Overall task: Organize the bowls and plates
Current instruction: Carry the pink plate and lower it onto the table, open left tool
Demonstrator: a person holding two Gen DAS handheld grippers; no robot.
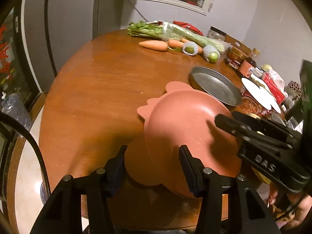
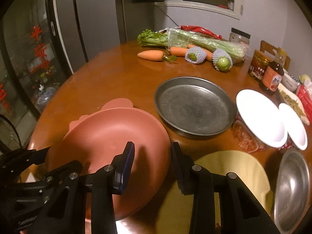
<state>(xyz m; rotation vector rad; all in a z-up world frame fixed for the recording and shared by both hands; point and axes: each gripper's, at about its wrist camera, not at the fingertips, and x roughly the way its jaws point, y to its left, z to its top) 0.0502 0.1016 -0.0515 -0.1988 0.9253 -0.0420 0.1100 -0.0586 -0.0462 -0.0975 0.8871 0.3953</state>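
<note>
**Gripping the pink bowl from both sides**

Holding the pink bowl (image 2: 109, 134), lower left of the right view, both grippers clench its rim: left gripper (image 1: 152, 167), right gripper (image 2: 153, 167). Next likely calls for lifting together toward the grey metal plate (image 2: 195, 107) on the bench (image 2: 117, 81).

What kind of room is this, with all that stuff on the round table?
Most likely a home kitchen or dining corner. A round wooden table holds raw vegetables such as carrots and celery, sauce jars and plates, and a tall refrigerator stands behind it.
</note>
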